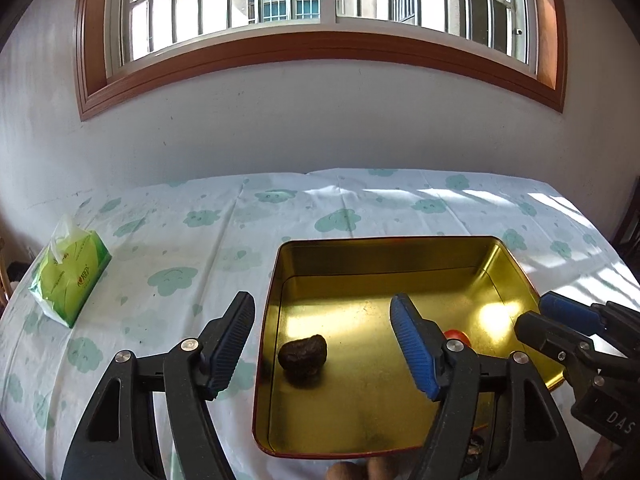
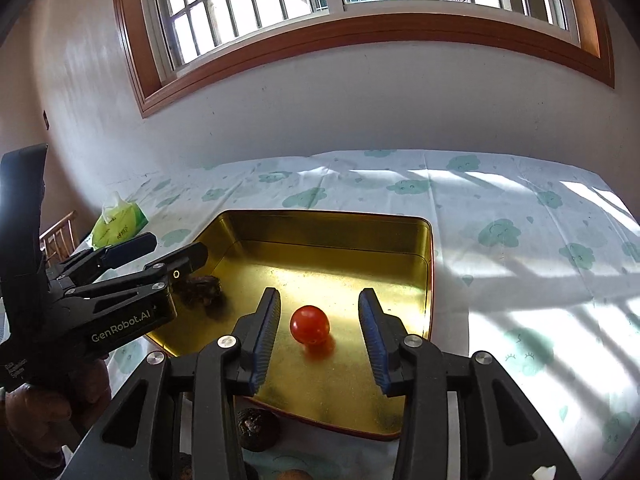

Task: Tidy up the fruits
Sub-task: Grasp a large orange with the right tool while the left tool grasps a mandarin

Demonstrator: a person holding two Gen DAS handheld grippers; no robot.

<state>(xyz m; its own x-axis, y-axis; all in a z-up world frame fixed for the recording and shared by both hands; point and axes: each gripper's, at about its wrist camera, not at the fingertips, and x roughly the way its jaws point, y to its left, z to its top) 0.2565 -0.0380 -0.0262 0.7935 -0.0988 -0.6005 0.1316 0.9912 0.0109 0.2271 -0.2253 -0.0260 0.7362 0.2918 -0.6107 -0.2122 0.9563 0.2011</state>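
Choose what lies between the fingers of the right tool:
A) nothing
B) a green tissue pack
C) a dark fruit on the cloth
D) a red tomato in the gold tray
D: the tomato sits on the tray floor between the open right tool fingers, ungripped.

Tissues: green plastic tissue pack [image 1: 70, 276], a white sheet poking out, at the table's left edge.
Cloth: white tablecloth with green cloud print [image 1: 172, 240], creased, sunlit.
Window: brown wooden-framed barred window [image 1: 320, 46] above the white wall.
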